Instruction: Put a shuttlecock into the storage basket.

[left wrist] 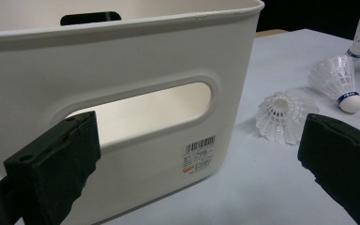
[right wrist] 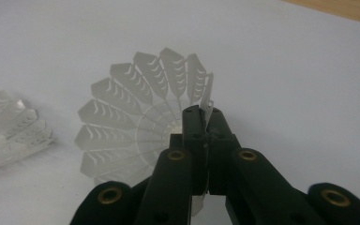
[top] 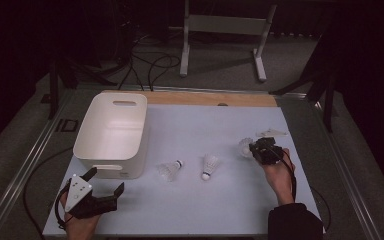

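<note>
A white plastic shuttlecock [right wrist: 131,122] lies on the pale table mat, and my right gripper [right wrist: 208,117] is shut on one feather of its skirt. In the high view this gripper [top: 254,148] and shuttlecock [top: 245,147] sit at the right of the mat. Two more shuttlecocks [top: 170,170] [top: 210,166] lie loose near the middle. My left gripper [top: 106,180] is open at the front left with nothing between its fingers, just in front of the white bin [top: 111,132]. From the left gripper view, its jaws frame the bin's handle wall [left wrist: 122,61] and the nearest shuttlecock [left wrist: 283,117].
A flat white skirt piece [top: 271,133] lies behind the right gripper, and it shows again as a white piece [right wrist: 9,126] in the right gripper view. A wooden strip [top: 210,98] runs along the mat's far edge. Cables and a stand's legs are on the floor beyond.
</note>
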Demonstrator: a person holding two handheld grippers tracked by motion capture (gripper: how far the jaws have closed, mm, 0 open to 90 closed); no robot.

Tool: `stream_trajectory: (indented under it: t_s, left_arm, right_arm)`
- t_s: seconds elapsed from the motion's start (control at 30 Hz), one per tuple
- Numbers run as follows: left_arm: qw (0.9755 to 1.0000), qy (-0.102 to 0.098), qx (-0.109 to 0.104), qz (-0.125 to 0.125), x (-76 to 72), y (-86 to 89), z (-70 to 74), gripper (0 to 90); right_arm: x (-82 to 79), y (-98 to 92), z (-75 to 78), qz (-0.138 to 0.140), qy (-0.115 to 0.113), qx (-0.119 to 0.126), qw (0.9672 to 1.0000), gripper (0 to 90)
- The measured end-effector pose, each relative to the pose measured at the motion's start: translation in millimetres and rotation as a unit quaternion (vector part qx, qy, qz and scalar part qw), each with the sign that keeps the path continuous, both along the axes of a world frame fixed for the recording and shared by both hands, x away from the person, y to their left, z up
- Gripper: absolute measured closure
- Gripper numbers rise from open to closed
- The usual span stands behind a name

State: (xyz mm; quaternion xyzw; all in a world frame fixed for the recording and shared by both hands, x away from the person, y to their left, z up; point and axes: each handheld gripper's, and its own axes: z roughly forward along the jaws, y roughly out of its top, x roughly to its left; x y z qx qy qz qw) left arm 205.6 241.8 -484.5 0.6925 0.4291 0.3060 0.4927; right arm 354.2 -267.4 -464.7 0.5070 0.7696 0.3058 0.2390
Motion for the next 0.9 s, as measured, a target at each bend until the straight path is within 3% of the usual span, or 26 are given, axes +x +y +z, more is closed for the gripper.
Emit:
stream_trajectory:
  t_s: [0.33,0.67,0.9]
  left_arm:
    - [1.0000,0.000,0.000,0.000,-0.2,0.0,-0.1,0.1]
    - [1.0000,0.002,0.004,-0.003,1.0,-1.0,0.0,0.1]
    - [1.0000,0.001,0.003,-0.003,1.4,-1.4,0.1,0.1]
  right_arm:
    - [-3.8,-0.3,8.3,-0.006,-0.012,0.028,0.9995,89.7]
    - [-7.6,4.8,23.3,-0.005,-0.022,0.032,0.9992,89.8]
    - [-9.2,9.8,34.6,-0.001,-0.028,0.051,0.9983,89.8]
